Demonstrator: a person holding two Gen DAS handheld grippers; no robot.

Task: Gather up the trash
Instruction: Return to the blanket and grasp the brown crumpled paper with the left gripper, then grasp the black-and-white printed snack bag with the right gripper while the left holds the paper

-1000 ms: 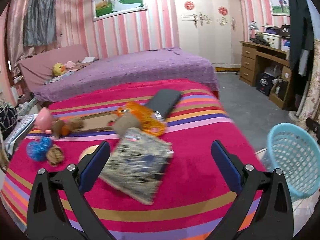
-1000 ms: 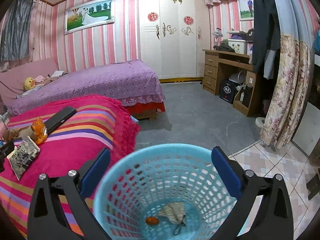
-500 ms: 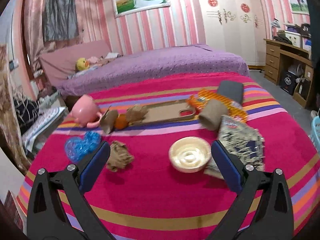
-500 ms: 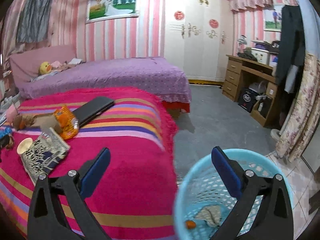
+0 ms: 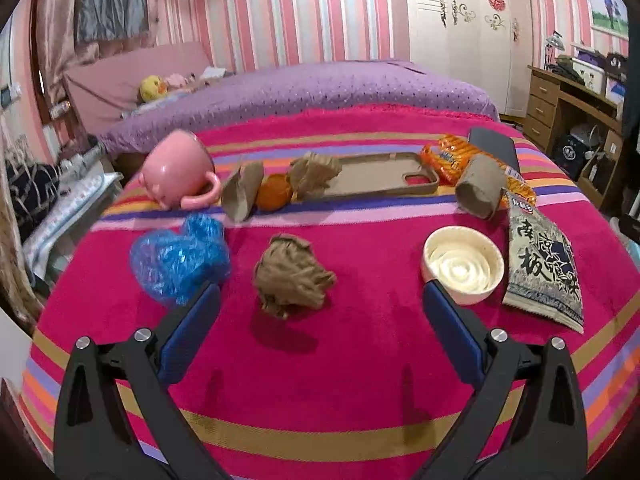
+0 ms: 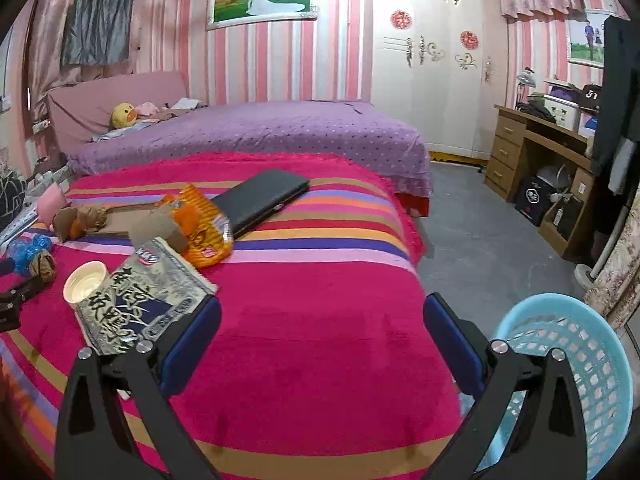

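Observation:
My left gripper (image 5: 320, 304) is open and empty, just in front of a crumpled brown paper ball (image 5: 292, 274) on the striped blanket (image 5: 320, 380). Around it lie a blue plastic wad (image 5: 178, 258), a white paper cup (image 5: 462, 264), a grey snack bag (image 5: 544, 270), an orange snack bag (image 5: 456, 158), a cardboard tube (image 5: 480, 186) and more brown scraps (image 5: 242, 192). My right gripper (image 6: 320, 320) is open and empty over the blanket, with the grey snack bag (image 6: 140, 296) to its left. The blue basket (image 6: 560, 380) stands at the lower right.
A pink mug (image 5: 178, 170), an orange fruit (image 5: 274, 196), a tan phone case (image 5: 376, 176) and a black laptop (image 6: 260, 200) also lie on the blanket. A purple bed (image 6: 260, 132) is behind. A wooden desk (image 6: 536, 152) stands at the right.
My left gripper swung left from the grey snack bag and closed in on the brown paper ball. My right gripper swung left, away from above the basket, to over the blanket.

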